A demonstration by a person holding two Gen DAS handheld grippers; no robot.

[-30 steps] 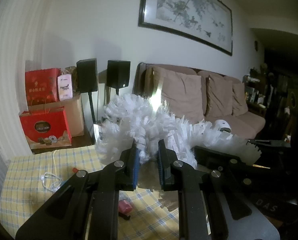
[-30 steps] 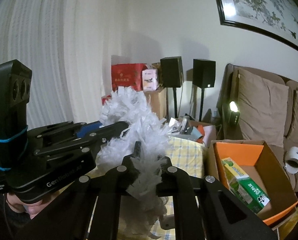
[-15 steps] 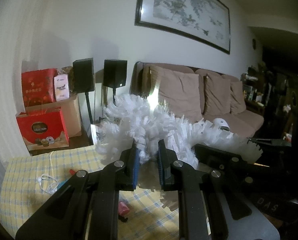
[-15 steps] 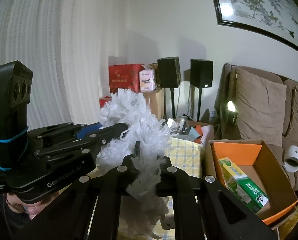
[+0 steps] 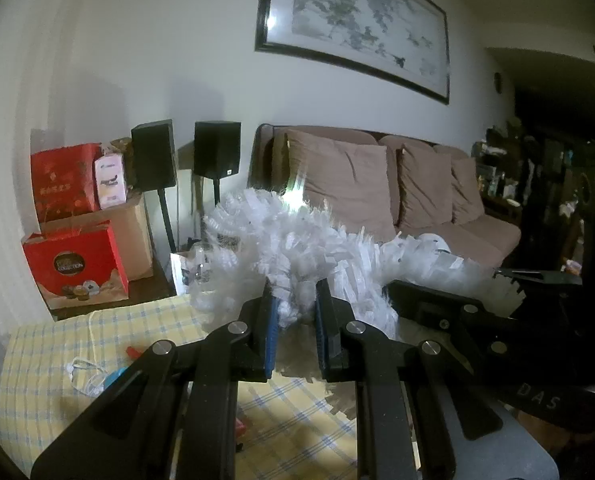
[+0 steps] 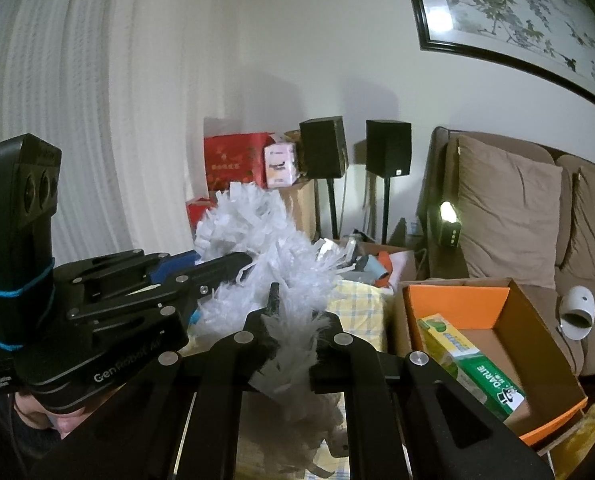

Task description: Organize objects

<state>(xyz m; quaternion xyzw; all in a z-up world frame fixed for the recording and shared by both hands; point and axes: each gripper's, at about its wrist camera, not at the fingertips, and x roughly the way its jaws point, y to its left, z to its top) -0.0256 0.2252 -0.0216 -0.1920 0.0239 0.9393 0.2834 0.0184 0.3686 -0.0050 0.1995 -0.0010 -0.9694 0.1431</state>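
**Little shifts in the left view**

The sofa (image 5: 397,184), the two speakers (image 5: 185,156) and the red gift boxes (image 5: 73,224) sit slightly further left in the left view than a second ago. The garland's (image 5: 297,248) fringe shows no clear shift.

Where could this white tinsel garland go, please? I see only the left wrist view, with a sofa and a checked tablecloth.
Observer: The right wrist view shows an open cardboard box with an orange inner flap, just right of the white tinsel garland.
Operator: Is that box empty?
Observer: No, a green and white carton lies inside, along its left wall.
Operator: Does the right hand-held gripper hold the garland too?
Observer: Yes, the right hand-held gripper is shut on it, just as the left hand-held gripper is.
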